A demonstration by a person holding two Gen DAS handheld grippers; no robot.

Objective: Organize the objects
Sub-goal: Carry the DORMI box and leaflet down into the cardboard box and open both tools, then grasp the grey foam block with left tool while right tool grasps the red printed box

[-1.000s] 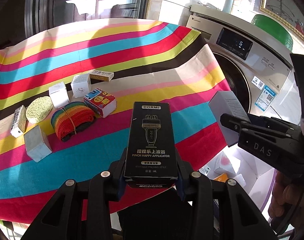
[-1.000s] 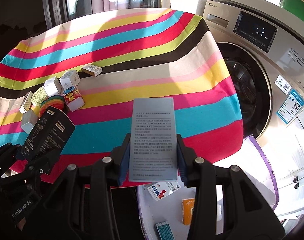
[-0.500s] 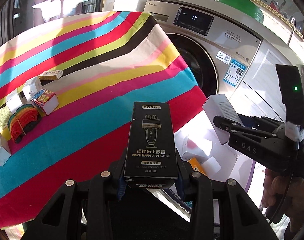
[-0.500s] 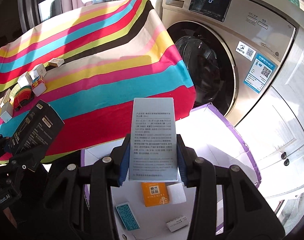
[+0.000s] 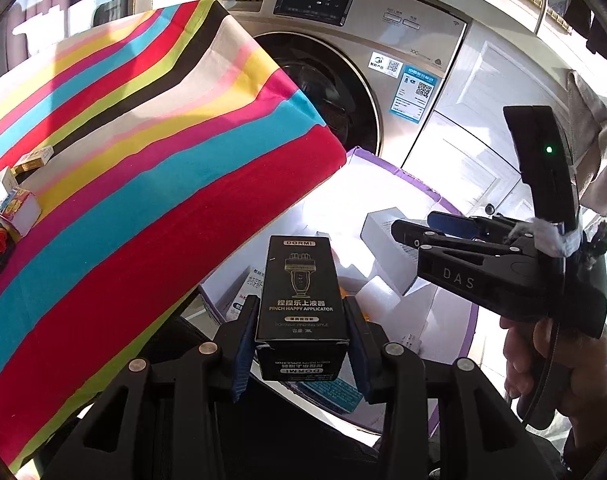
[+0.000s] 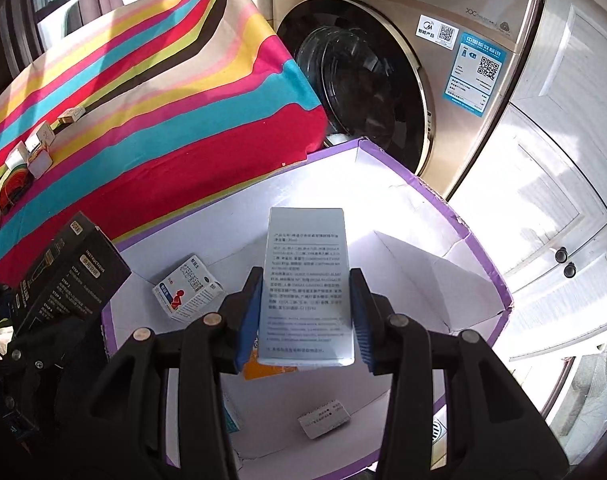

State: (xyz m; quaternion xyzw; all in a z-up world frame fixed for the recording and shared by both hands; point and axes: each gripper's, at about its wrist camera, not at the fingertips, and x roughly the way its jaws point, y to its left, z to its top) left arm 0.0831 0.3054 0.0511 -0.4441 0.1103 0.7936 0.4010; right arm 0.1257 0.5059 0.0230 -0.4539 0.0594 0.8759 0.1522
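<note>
My left gripper [image 5: 301, 344] is shut on a black DORMI applicator box [image 5: 301, 300] and holds it above the near edge of a purple-rimmed white cardboard box [image 5: 387, 160]. My right gripper [image 6: 305, 320] is shut on a pale grey printed box [image 6: 306, 280] and holds it over the open cardboard box [image 6: 475, 240]. The right gripper also shows in the left wrist view [image 5: 407, 236], and the black box in the right wrist view [image 6: 63, 276].
The cardboard box holds several small packs, among them a red-and-blue one [image 6: 187, 292] and a grey one [image 6: 323, 418]. A striped tablecloth [image 5: 123, 168] covers the table at left, with small boxes [image 6: 39, 148] on it. A washing machine [image 6: 383, 80] stands behind.
Both grippers have swung right, away from the table, and now hang over the cardboard box on the floor. Each still holds its box.
</note>
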